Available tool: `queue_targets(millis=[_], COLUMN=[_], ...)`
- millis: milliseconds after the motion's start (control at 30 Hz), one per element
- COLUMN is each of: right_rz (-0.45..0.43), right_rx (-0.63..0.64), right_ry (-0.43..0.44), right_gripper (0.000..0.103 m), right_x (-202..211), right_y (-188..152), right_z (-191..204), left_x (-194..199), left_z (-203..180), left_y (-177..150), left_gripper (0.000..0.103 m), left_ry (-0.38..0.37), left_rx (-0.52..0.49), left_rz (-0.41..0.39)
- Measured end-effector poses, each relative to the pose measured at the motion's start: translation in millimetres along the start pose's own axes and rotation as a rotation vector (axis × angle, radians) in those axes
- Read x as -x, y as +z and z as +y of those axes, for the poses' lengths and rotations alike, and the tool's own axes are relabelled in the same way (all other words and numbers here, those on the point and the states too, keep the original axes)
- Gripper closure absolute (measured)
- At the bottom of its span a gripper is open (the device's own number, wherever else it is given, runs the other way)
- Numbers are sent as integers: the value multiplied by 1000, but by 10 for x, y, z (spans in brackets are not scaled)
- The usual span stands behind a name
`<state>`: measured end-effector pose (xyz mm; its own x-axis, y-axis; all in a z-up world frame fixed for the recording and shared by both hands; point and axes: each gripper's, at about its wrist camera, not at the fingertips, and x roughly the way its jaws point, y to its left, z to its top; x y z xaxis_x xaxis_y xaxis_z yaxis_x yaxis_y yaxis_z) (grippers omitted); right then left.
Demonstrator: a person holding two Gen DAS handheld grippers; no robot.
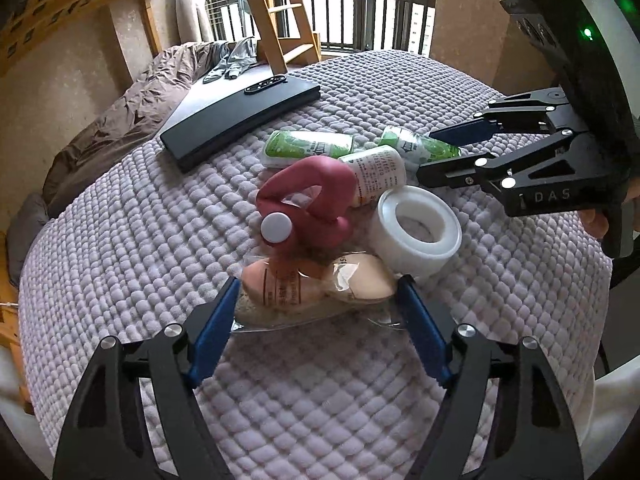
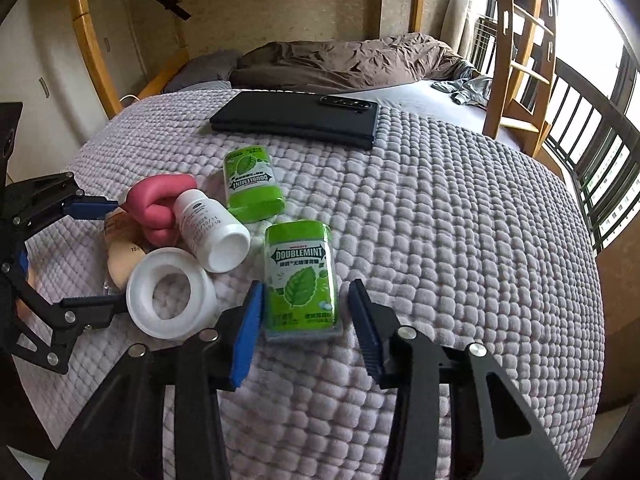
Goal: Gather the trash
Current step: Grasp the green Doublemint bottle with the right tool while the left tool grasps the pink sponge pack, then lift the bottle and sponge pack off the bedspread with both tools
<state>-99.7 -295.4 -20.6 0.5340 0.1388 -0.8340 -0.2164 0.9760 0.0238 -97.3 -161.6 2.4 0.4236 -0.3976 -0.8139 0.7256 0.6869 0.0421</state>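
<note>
- Bed (image 1: pixel 120 260), lilac quilted blanket: all seven loose things lie on it in one cluster around the white tape roll (image 1: pixel 416 232). Nothing is lifted and no bin or bag is in view. Judged: collection barely started, everything left to do.
- Black folded phone (image 1: pixel 240 116), count one: well beyond the tape roll, apart from the cluster. Probably not trash.
- Left hand-held gripper (image 1: pixel 320 280): jaws half-wide, astride the sponge packet, tips at its film edges. No squeeze visible.
- Right hand-held gripper (image 2: pixel 306 285): jaws narrow, astride the base of the nearer gum box, with a sliver of gap on each side. Not yet clamped.
- Clear sponge packet (image 1: pixel 316 288), count one, at least two sponges inside: just beside the tape roll, on the left hand-held gripper's side.
- Pink twisted piece (image 1: pixel 312 204) with a white disc, count one: beside the tape roll, overlapping the packet.
- Tape roll, count one.
- Green gum boxes, count two: one (image 2: pixel 300 276) just beside the tape roll, one (image 2: pixel 250 184) further behind it.
- White pill bottle (image 2: pixel 212 236), count one: on its side, touching the tape roll.
</note>
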Motion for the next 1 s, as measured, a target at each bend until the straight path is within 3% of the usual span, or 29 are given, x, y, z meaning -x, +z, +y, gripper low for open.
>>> queue_targets(millis=[367,467,800,1000], right_rz=[5,1,10,7], right_rx=[-15,8,20,-29], right_ry=[25,-8,-33,2], right_gripper=[66,63,66,66], right_x=[143,134,64,192], right_y=[-114,-134,-41,-114], right_z=[-27,44,134,59], left_x=[253,293,344,427], left_z=[0,-5,7,-30], left_y=[-207,-255,-215,-252], left_gripper=[23,23,23,23], left_ry=[19,20,28,27], left_rx=[78,91,119,137], left_rz=[-11,-10,-29,-38])
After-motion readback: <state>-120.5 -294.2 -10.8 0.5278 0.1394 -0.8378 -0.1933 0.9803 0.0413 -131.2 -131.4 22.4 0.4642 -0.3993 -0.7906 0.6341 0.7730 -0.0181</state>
